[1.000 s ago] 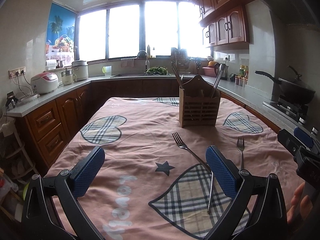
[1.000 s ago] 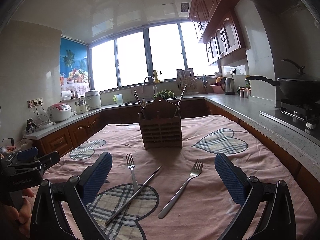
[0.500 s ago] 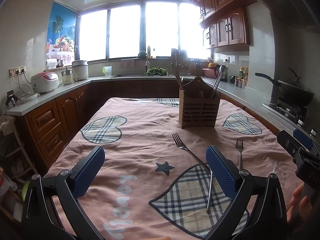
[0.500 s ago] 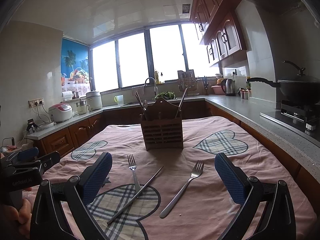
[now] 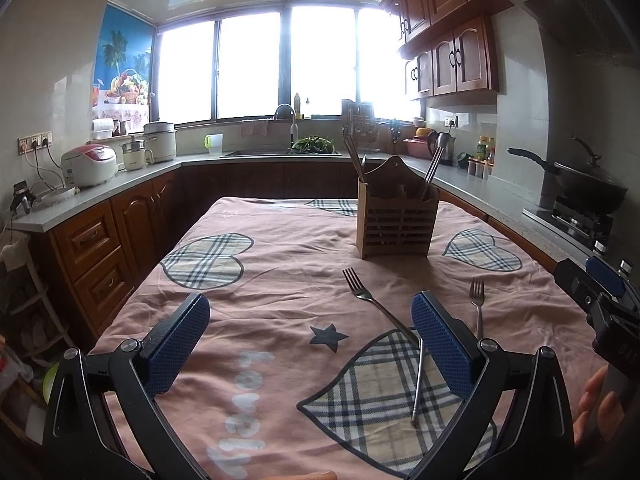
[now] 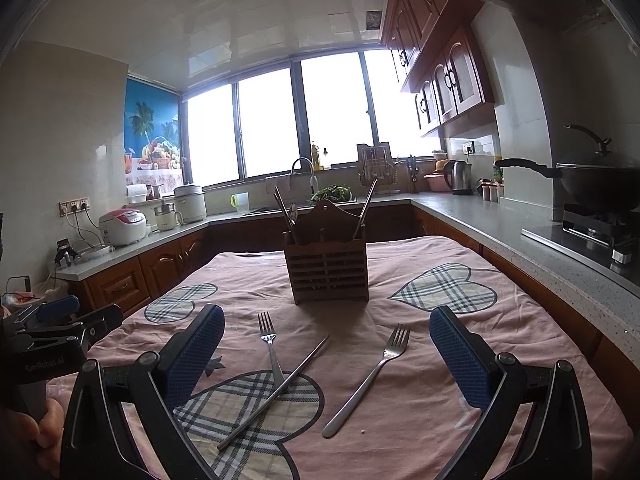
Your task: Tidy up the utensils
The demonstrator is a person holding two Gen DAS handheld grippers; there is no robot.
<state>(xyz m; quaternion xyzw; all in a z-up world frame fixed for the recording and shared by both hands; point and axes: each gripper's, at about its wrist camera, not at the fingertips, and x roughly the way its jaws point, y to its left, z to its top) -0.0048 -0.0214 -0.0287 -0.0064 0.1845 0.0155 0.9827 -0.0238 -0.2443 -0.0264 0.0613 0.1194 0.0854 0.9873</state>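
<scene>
A slatted wooden utensil holder (image 5: 396,222) (image 6: 327,272) stands upright mid-table with a few metal utensils sticking out. On the pink cloth in front of it lie two forks and a metal chopstick. The left fork (image 6: 269,346) (image 5: 368,300) lies under the chopstick (image 6: 276,392) (image 5: 418,380). The right fork (image 6: 370,380) (image 5: 477,306) lies apart. My left gripper (image 5: 308,344) is open and empty, above the cloth left of the utensils. My right gripper (image 6: 326,350) is open and empty, hovering above the forks and chopstick.
The table carries a pink cloth (image 5: 280,280) with plaid hearts. Counters run around the room, with rice cookers (image 5: 90,164) at left, a sink (image 5: 280,152) at the back and a wok (image 6: 592,184) on the stove at right.
Both views have shifted only slightly; the grippers stay open and the utensils lie where they were.
</scene>
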